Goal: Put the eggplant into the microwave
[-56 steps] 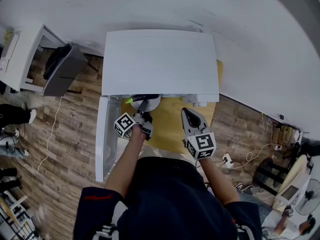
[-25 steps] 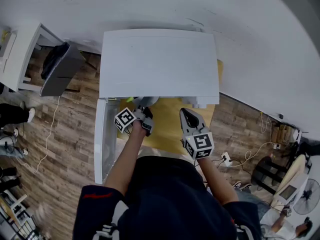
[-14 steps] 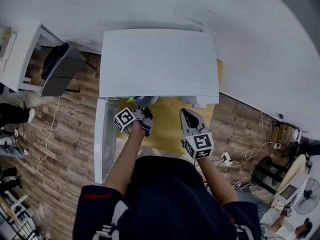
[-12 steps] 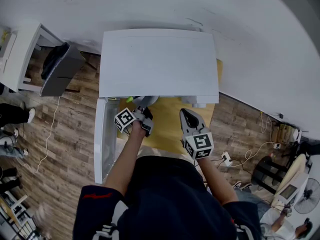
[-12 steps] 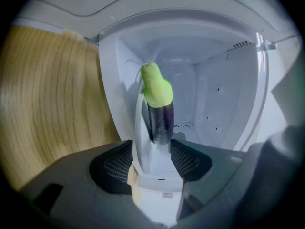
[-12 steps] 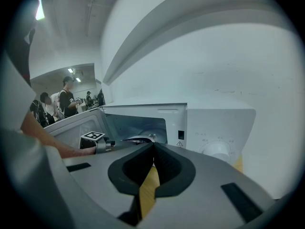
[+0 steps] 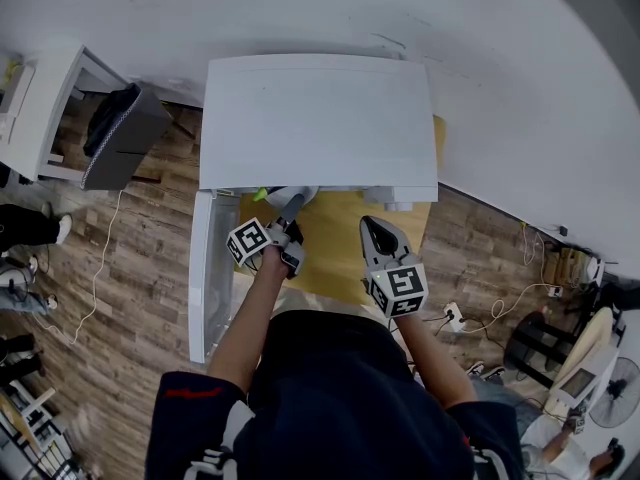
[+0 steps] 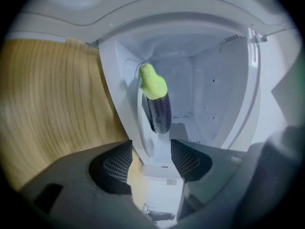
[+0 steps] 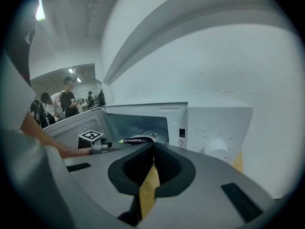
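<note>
Microwave: a white microwave [image 7: 318, 118] stands on the wooden worktop [image 7: 345, 253], its back toward the pale wall.
Door: the door [image 7: 205, 273] is swung fully open to the left side of the microwave.
Eggplant: the eggplant [image 8: 159, 111] is dark purple with a green stem end. It lies on the round plate [image 8: 142, 128] inside the microwave, near the front of the cavity. From the head view only its green end shows, under the microwave's front edge.
Left gripper: the left gripper [image 8: 151, 159] is at the mouth of the cavity, pointing in. Its jaws have just been opening and now stand spread wide. Nothing is between the pads; the eggplant lies just beyond the tips and apart from them.
Right gripper: the right gripper [image 9: 153, 149] is held over the worktop in front of the microwave, toward its control side. Its jaws are pressed together with nothing in them.
Controls: a round knob [image 9: 217, 147] sits on the front panel, to the right of the opening.
</note>
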Motion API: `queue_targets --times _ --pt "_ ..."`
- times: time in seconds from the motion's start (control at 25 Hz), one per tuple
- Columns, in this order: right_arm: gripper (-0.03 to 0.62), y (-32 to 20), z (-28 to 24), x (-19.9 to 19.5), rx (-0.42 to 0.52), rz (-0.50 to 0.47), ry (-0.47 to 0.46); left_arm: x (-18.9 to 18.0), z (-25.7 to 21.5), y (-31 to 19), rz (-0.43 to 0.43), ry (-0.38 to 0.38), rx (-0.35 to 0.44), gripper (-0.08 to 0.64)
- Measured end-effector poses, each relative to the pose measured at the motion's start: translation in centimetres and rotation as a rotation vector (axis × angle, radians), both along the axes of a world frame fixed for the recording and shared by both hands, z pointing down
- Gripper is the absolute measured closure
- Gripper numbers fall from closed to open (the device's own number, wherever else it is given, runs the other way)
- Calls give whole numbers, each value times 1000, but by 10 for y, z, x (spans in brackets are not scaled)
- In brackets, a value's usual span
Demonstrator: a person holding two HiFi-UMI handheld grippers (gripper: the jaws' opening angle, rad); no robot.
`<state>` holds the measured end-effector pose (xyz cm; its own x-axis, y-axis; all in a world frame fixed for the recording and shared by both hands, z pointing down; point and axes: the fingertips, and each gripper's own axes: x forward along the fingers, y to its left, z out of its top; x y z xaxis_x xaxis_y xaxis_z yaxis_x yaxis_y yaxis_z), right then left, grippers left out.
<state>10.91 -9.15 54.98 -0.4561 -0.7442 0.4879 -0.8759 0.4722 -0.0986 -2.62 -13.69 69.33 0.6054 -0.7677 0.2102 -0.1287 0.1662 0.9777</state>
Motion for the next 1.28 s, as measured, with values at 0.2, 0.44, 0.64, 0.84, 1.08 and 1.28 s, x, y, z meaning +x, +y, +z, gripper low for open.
queue_targets --times 0.2,0.44,0.64,0.84,1.08,1.28 --pt "580 3 0 -4 1 -10 -6 -2 3 18 45 -63 -5 314" --pt "580 6 -1 -5 4 -22 -4 -3 7 40 174 -263 10 408" --pt "580 10 -1 -7 4 -23 -6 -7 13 49 254 -404 13 487" --pt "580 13 -1 -6 2 -19 -4 -17 18 51 296 -578 20 535" --pt "580 15 1 -3 -3 -10 5 -20 20 48 352 -719 67 543" --pt "580 15 2 -2 -6 -3 6 -22 12 40 355 -755 79 543"
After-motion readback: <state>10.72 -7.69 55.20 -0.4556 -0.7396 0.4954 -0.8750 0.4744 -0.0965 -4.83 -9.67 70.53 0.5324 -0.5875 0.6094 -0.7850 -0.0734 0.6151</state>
